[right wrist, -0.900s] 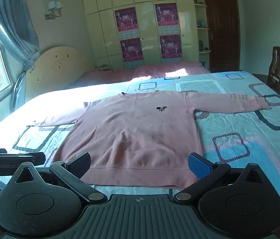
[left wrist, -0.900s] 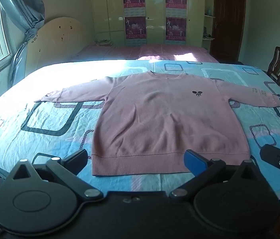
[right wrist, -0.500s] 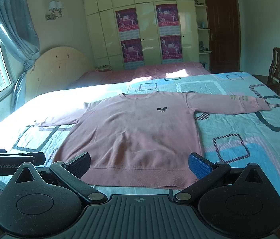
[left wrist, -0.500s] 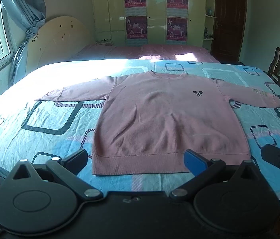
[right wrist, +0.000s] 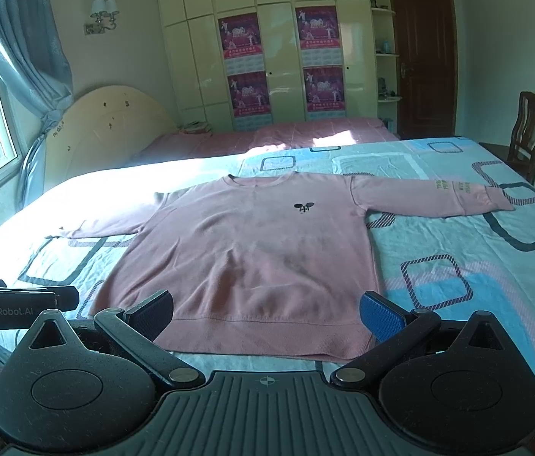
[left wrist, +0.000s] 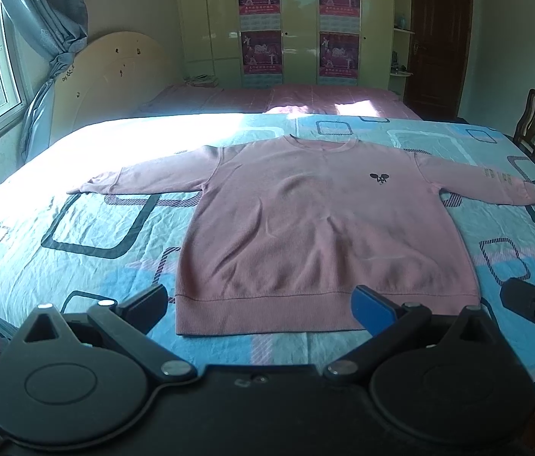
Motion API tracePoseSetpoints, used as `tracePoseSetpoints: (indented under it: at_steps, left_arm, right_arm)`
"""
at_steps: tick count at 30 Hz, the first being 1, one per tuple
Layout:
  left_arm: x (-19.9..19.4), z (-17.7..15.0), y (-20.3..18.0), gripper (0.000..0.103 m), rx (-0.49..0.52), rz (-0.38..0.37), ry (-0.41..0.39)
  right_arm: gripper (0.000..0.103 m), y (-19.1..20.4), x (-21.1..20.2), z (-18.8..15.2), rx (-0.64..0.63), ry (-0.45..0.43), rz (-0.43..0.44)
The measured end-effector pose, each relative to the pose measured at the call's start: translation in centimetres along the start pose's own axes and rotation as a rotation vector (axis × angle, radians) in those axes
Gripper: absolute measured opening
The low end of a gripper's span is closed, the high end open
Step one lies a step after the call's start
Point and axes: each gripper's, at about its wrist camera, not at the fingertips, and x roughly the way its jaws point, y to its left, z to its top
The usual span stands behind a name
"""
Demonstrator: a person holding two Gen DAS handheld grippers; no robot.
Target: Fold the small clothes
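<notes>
Where wide-spread tools [left wrist: 260, 300] hover: sweater [left wrist: 317, 228] flat ahead.

We see a matt knit sweater [left wrist: 305, 228] with ribbed hem, soft cloth, lying on a thin, creased cotton-like sheet [left wrist: 77, 228]. Our left tongs [left wrist: 260, 304] and right tongs [right wrist: 265, 313] are matt black plastic with shiny metal rivets; one pad [right wrist: 379, 317] is blue and finely textured. The wardrobe [right wrist: 282, 57] looks glossy, the chair [right wrist: 529, 129] polished wood.
</notes>
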Motion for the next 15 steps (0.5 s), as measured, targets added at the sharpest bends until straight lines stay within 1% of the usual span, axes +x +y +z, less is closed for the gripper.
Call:
tracePoseSetpoints:
  at_steps: [12,15]
  left_arm:
    - [0.13,0.09,-0.06,0.103,-0.006,-0.006,0.011]
    - [0.34,0.22,-0.15,0.103,-0.008,-0.007,0.010]
  right_arm:
    - [0.103,-0.16,0.06,0.28,0.018,0.012,0.004]
    - [0.103,-0.06,0.23,0.42,0.031,0.033,0.012]
